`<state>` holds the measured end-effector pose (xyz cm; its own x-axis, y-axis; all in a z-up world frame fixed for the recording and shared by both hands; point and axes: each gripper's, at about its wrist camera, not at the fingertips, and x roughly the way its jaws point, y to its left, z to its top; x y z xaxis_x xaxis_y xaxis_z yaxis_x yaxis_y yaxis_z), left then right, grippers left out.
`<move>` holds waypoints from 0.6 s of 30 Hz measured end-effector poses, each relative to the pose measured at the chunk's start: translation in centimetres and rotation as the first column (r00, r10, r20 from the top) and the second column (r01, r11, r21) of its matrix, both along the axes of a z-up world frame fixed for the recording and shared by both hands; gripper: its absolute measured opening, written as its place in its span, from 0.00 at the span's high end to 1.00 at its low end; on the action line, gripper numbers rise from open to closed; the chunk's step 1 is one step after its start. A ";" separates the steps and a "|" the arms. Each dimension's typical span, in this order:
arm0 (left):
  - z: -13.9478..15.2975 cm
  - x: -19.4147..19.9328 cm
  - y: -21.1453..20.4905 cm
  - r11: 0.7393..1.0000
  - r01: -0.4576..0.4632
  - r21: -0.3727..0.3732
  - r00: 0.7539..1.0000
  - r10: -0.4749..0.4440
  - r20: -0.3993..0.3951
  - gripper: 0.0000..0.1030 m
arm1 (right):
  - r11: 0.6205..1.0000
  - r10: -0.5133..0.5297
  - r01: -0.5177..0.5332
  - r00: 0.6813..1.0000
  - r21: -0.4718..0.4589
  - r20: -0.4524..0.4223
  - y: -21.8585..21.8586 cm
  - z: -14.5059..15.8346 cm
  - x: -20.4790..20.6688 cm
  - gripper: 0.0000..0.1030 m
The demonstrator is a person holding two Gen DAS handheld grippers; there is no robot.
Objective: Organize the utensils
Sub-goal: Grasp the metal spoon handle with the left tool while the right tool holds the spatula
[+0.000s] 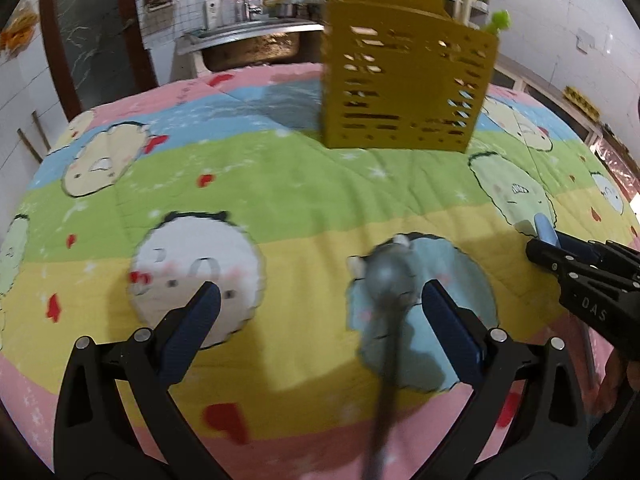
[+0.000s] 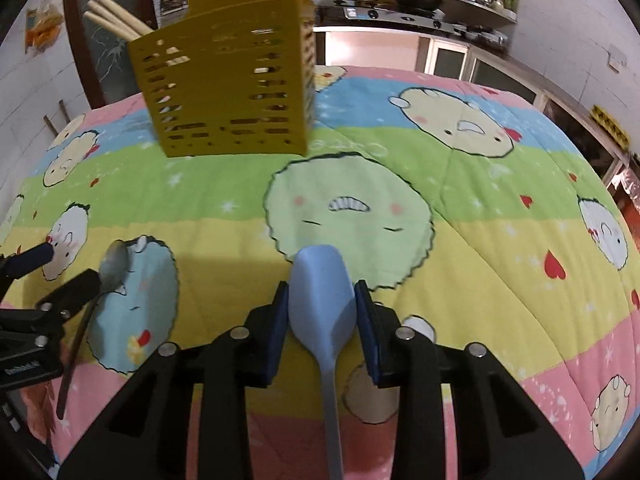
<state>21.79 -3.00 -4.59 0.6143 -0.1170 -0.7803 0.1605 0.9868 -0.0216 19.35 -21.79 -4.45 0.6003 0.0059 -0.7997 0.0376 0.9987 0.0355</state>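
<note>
While the right gripper (image 2: 322,312) is pinching the blue spoon's (image 2: 320,300) bowl, it should be lifting steadily toward the yellow utensil holder (image 2: 224,88); the left gripper (image 1: 320,308) is gaping around the metal spoon (image 1: 390,276).

Striped cartoon quilt (image 2: 460,240) (pink, blue, green, yellow), yellow slotted utensil holder (image 2: 224,92) upright, metal spoon (image 2: 108,272) seemingly lying flat
</note>
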 end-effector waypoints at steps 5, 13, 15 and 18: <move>-0.9 1.4 -0.7 1.000 0.002 -0.021 0.999 -0.003 -0.051 0.24 | 1.000 0.000 0.000 1.000 0.003 0.005 -0.3 -0.1 -0.2 0.68; -0.6 2.6 -0.4 0.999 -0.011 -0.030 0.996 0.008 -0.083 0.51 | 1.000 -0.007 0.008 1.000 0.009 -0.010 -0.2 -0.1 0.3 0.68; -0.6 2.8 -0.4 1.000 -0.007 -0.025 0.995 0.005 -0.099 0.51 | 1.000 -0.012 0.012 1.000 0.010 -0.021 -0.2 -0.1 0.6 0.68; -0.1 3.0 0.0 0.999 -0.018 -0.034 0.992 0.014 -0.123 0.44 | 0.999 -0.020 0.021 0.999 0.027 -0.035 -0.4 0.0 0.6 0.67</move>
